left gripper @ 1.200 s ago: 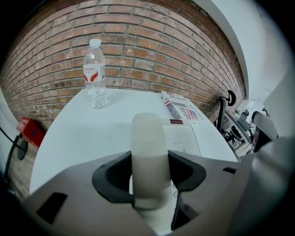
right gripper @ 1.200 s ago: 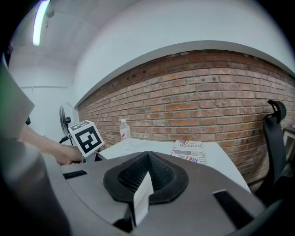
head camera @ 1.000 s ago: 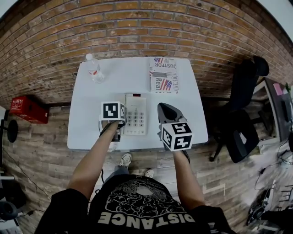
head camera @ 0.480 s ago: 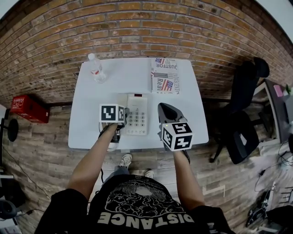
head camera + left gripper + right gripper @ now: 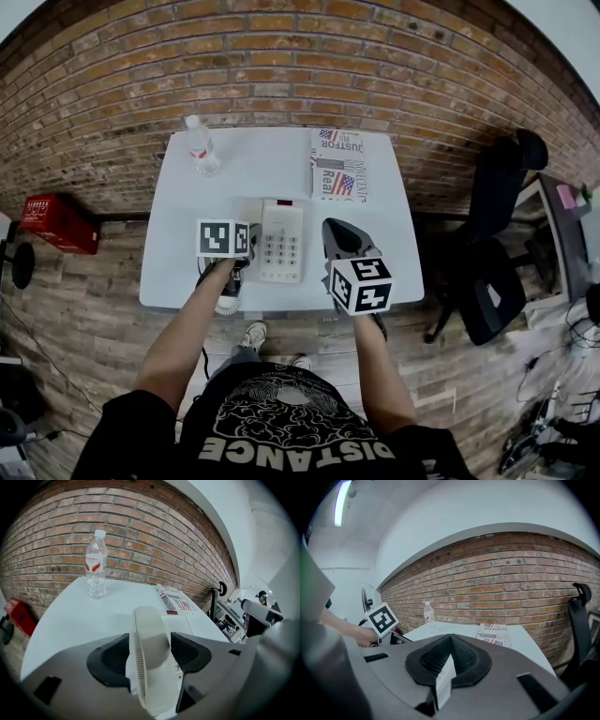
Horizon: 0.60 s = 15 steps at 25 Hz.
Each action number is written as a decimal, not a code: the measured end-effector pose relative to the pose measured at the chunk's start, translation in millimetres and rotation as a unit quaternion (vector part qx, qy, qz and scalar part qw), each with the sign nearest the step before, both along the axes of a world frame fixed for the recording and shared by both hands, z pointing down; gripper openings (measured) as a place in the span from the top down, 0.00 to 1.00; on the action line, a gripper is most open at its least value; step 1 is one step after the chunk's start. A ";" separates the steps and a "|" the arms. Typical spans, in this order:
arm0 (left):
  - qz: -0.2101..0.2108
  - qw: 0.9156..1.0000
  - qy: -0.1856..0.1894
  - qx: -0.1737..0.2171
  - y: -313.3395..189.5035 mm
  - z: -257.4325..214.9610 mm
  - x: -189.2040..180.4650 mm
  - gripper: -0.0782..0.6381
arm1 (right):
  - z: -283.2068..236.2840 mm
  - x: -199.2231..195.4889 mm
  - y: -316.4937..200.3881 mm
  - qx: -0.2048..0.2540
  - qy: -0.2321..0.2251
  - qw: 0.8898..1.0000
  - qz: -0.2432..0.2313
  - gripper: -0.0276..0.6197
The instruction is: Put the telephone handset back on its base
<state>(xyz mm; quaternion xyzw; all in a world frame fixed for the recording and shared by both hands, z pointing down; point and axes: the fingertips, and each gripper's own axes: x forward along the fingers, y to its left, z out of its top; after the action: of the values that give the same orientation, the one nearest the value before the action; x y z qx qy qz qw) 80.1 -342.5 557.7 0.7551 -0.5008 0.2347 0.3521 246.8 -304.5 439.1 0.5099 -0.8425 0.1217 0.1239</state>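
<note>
The cream telephone base (image 5: 281,246) with its keypad sits near the front of the white table (image 5: 183,234). Its handset (image 5: 150,653) lies lengthwise on the left side of the base (image 5: 183,623). My left gripper (image 5: 152,641) straddles the handset, its jaws opening, the dark pads close beside the handset's sides. From the head view the left gripper (image 5: 244,251) covers most of the handset. My right gripper (image 5: 336,232) hovers right of the base, shut, nothing held; a white tab shows at the seam of the right gripper (image 5: 450,641).
A water bottle (image 5: 199,142) stands at the table's far left and a folded newspaper (image 5: 339,164) lies at the far right. A coiled cord (image 5: 225,302) hangs off the front edge. A black office chair (image 5: 497,234) stands to the right, a red box (image 5: 56,223) on the floor to the left.
The left gripper has drawn back a little toward the table's front edge. The right gripper has barely moved.
</note>
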 end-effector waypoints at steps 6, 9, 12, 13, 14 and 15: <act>-0.003 0.998 0.007 0.063 -5.4 -41.1 -11.7 0.52 | -5.3 -8.8 -0.7 0.006 -0.001 1.000 -0.011 0.96; 0.003 0.995 0.021 0.100 -7.3 -67.6 -15.4 0.53 | -8.8 -12.9 -2.8 0.010 -0.002 1.000 -0.014 0.96; 0.010 0.990 0.031 0.138 -6.7 -93.0 -18.5 0.54 | -14.0 -16.0 -4.9 0.014 -0.004 1.000 -0.017 0.96; 0.013 0.988 0.031 0.152 -6.3 -101.0 -20.2 0.55 | -16.4 -17.2 -5.6 0.016 -0.003 1.000 -0.019 0.96; 0.016 0.986 0.031 0.165 -5.8 -108.7 -22.3 0.55 | -19.0 -18.6 -6.3 0.018 -0.003 1.000 -0.021 0.96; 0.018 0.983 0.029 0.178 -5.3 -115.9 -24.8 0.55 | -21.8 -19.9 -7.0 0.021 -0.003 1.000 -0.022 0.96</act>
<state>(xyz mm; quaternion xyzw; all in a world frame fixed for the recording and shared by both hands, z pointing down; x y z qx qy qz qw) 55.3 -347.8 441.8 0.8211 -0.5104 0.1258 0.2225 226.9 -311.5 417.3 0.4932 -0.8563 0.1029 0.1134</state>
